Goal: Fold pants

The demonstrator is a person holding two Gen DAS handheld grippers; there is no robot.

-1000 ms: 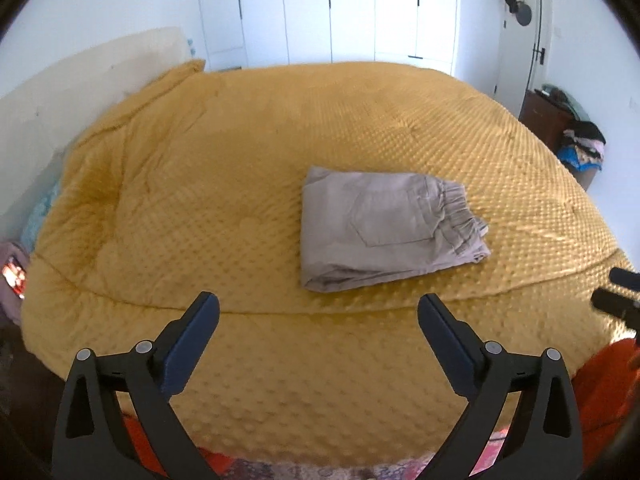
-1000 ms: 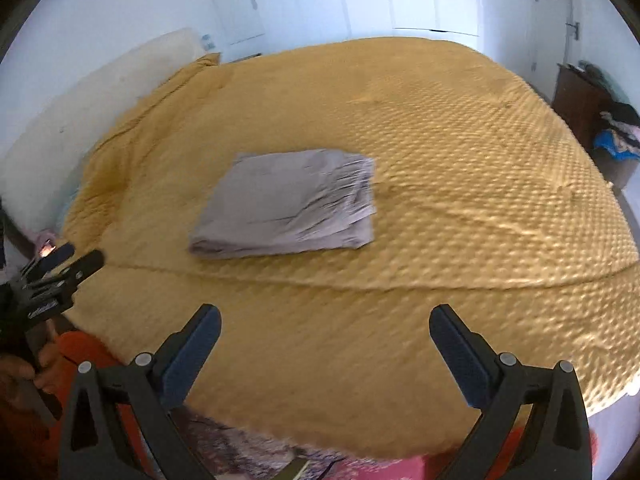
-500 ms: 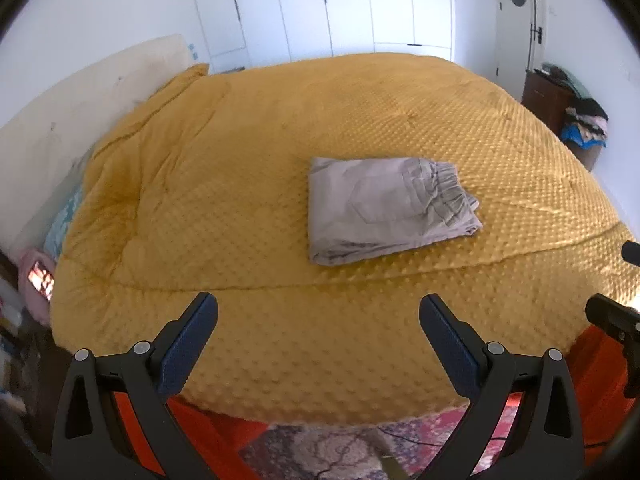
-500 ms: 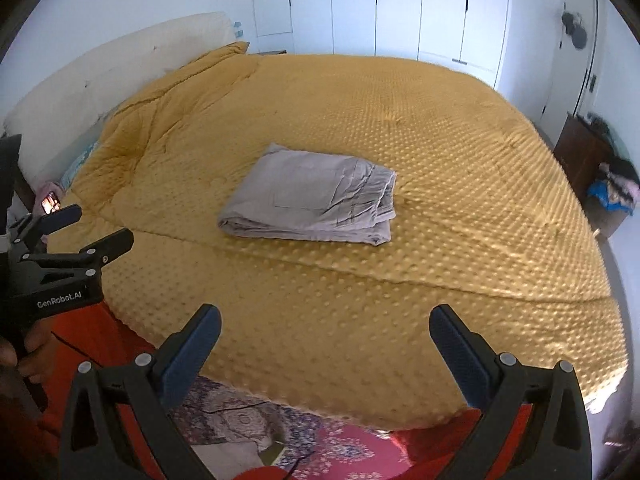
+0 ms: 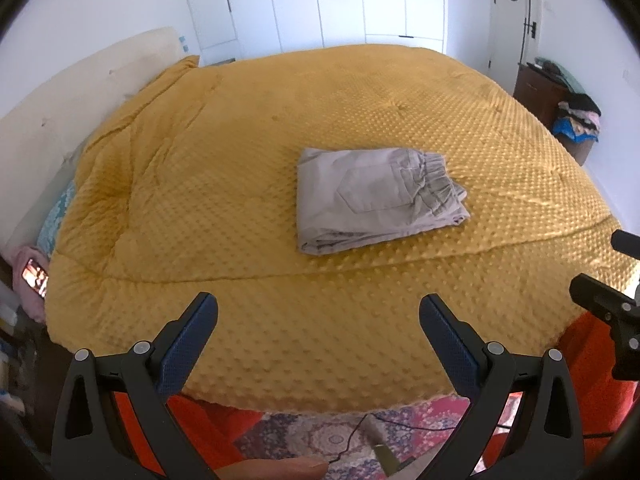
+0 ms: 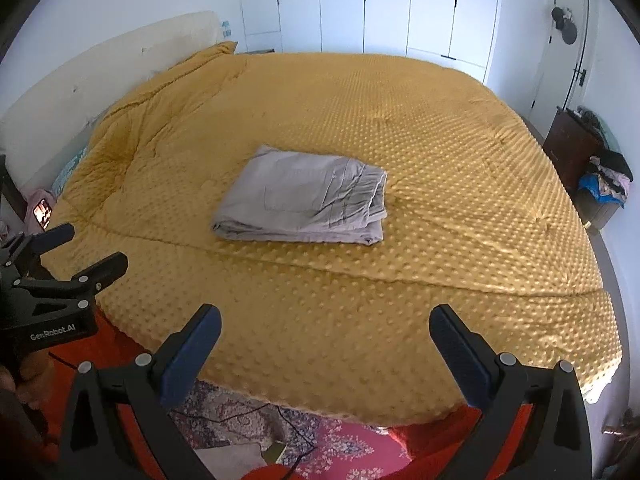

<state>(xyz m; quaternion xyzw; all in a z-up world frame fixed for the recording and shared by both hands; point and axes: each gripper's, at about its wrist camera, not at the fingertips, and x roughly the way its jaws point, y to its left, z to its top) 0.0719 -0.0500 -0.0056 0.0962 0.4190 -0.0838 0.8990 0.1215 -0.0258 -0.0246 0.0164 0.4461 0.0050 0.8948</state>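
Both claws are spread wide and empty, left gripper and right gripper hovering off the near edge of the bed. The pants sit folded into a neat rectangle mid-blanket, well apart from both. Looks basically done to me, so I'd just pull away clean and not snag that stack.

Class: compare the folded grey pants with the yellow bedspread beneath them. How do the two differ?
The pants are grey and smooth; the bedspread is mustard yellow and bumpy. The pants form a small folded stack; the bedspread lies spread over the whole bed. Both are soft fabric.
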